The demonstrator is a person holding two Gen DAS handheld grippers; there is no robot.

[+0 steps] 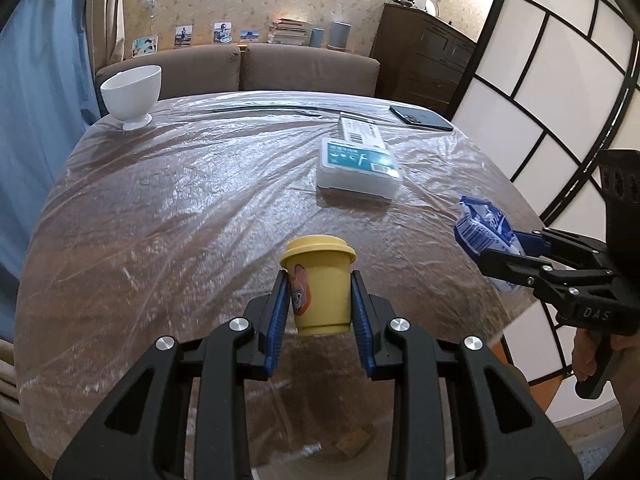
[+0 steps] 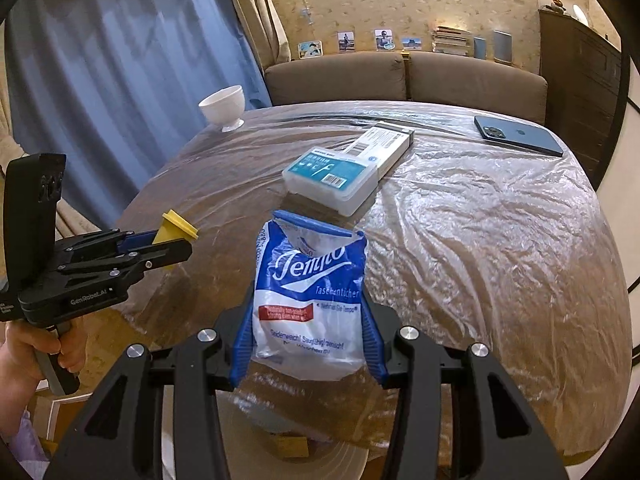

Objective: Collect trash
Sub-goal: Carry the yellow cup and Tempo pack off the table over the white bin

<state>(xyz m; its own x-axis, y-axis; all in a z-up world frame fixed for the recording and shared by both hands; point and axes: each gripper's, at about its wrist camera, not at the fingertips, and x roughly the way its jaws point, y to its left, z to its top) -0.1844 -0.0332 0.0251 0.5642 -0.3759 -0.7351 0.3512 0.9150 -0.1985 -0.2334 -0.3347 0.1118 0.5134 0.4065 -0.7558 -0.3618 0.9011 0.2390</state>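
Note:
My left gripper (image 1: pixel 320 300) is shut on a small yellow lidded cup (image 1: pixel 318 280) with a cartoon sticker, held upright above the near edge of the table. It also shows in the right wrist view (image 2: pixel 176 236), gripped at the left. My right gripper (image 2: pixel 308 320) is shut on a blue and white Tempo tissue packet (image 2: pixel 310 292), open at its top, held above the table. In the left wrist view the packet (image 1: pixel 482 228) and right gripper (image 1: pixel 496 252) are at the right, over the table edge.
The table (image 1: pixel 180 200) is covered in crinkled clear plastic film. On it stand a white footed bowl (image 1: pixel 132 96) at the far left, a clear plastic box with teal label (image 1: pixel 358 170), a flat white carton (image 1: pixel 360 130) behind it, and a dark phone (image 1: pixel 420 118). A brown sofa (image 1: pixel 240 70) stands beyond.

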